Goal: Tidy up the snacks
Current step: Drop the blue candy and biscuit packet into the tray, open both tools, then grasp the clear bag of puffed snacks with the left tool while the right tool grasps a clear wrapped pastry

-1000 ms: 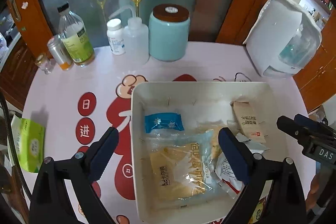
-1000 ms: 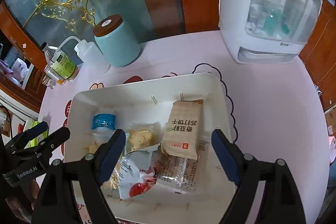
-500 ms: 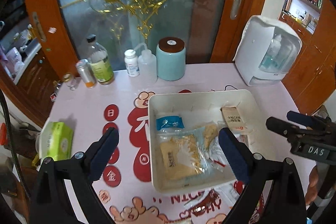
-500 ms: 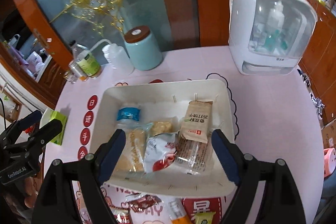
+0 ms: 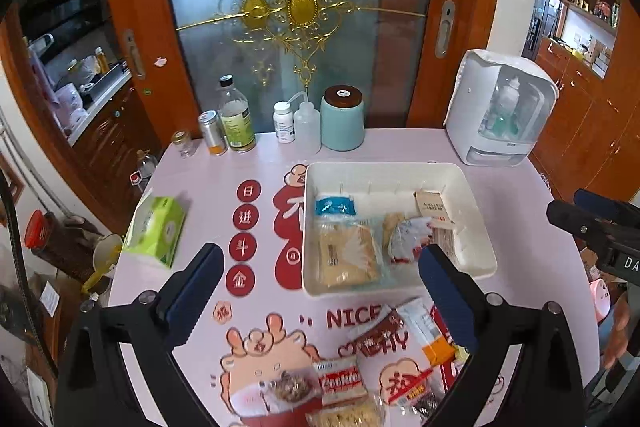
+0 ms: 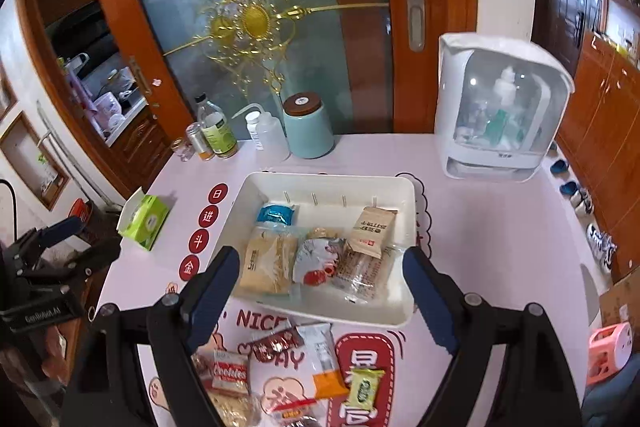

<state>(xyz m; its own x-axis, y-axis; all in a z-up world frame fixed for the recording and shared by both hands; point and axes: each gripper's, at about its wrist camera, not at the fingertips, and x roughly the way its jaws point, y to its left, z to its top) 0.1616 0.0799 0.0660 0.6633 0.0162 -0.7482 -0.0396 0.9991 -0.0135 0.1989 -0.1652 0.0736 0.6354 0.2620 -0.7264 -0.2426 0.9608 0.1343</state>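
A white tray (image 5: 476, 205) (image 6: 406, 309) on the pink table holds several snack packets: a blue one (image 5: 334, 206), a large clear biscuit pack (image 5: 347, 258), a brown cracker pack (image 6: 372, 227). More packets lie loose on the table in front of the tray: a red cookies pack (image 5: 343, 379) (image 6: 229, 371), a white and orange packet (image 6: 323, 363), a small green one (image 6: 363, 387). My left gripper (image 5: 322, 297) is open and empty, high above the tray's near edge. My right gripper (image 6: 320, 297) is open and empty, also high above the tray's near edge.
At the back stand a teal jar (image 5: 342, 119), a squeeze bottle (image 5: 307, 126), a pill bottle (image 5: 284, 122), a green-labelled bottle (image 5: 237, 121) and a can (image 5: 213, 133). A white dispenser box (image 5: 500, 109) is back right. A green tissue pack (image 5: 157, 225) lies at left.
Both grippers have pulled up and back from the tray, still open and empty. The loose packets in front of the tray have come into view.
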